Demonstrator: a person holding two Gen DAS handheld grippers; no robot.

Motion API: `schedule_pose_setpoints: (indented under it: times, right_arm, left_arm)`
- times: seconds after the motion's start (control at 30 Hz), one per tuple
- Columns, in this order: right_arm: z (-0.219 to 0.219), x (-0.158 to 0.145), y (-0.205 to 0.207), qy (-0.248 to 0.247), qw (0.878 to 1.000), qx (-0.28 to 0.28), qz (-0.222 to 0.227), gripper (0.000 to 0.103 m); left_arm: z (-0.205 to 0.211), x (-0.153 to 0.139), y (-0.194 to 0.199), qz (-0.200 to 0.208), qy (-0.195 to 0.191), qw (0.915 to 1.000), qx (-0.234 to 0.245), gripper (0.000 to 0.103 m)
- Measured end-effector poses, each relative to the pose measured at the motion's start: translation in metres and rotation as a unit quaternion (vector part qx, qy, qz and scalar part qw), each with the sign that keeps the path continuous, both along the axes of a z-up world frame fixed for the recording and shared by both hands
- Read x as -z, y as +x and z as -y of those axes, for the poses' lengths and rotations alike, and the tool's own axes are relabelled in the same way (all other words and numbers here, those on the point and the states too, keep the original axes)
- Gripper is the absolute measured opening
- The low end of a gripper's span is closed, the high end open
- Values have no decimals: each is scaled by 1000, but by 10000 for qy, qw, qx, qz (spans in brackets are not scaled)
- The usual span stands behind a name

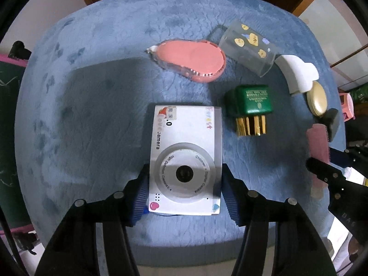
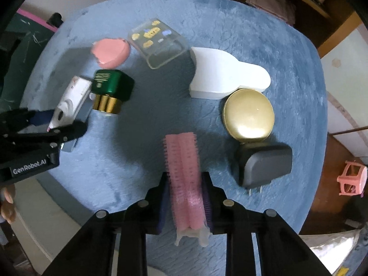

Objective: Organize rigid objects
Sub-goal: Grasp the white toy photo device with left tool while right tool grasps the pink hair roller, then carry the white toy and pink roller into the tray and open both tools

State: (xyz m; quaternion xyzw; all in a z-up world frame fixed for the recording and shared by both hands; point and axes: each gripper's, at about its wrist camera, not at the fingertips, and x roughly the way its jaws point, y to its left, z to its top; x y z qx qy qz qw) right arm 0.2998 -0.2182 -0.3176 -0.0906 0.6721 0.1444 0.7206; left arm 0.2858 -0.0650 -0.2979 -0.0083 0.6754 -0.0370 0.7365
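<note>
Open cloth (image 1: 92,119) left — clutter right.

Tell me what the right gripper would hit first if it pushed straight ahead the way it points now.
The right gripper is shut on the pink hair roller. Straight past the roller's far end lies bare blue cloth, and further on the clear case and the white block flank the line. Depth is unclear, so either might be clipped.

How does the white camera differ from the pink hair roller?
The camera is a flat white box with a round lens and stickers; the roller is a long pink cylinder covered in bristles. The camera is smooth and hard-edged, the roller spiky all round. The camera sits in the left claw, the roller in the right claw. Both lie pointing away from their claws, over the blue mat.
</note>
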Motion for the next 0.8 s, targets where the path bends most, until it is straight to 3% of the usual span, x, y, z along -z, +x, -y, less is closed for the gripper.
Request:
schedule_pose_setpoints:
  times: [0.17,0.47,0.8]
  right_arm:
    - [-1,-26,-10,171,9997,46,184,26]
    - [2,-92,-41,428,9960,124,779,26]
    - [-7,-169,-99,898,9855,111,1434,26]
  left_arm:
    - [-10,-22,-15,135,-132,9998,-48,61]
    - [-34,-93,-56,782,-377,9962,-94,61]
    - [-55,-179,-137,1621,-427,9855,258,61]
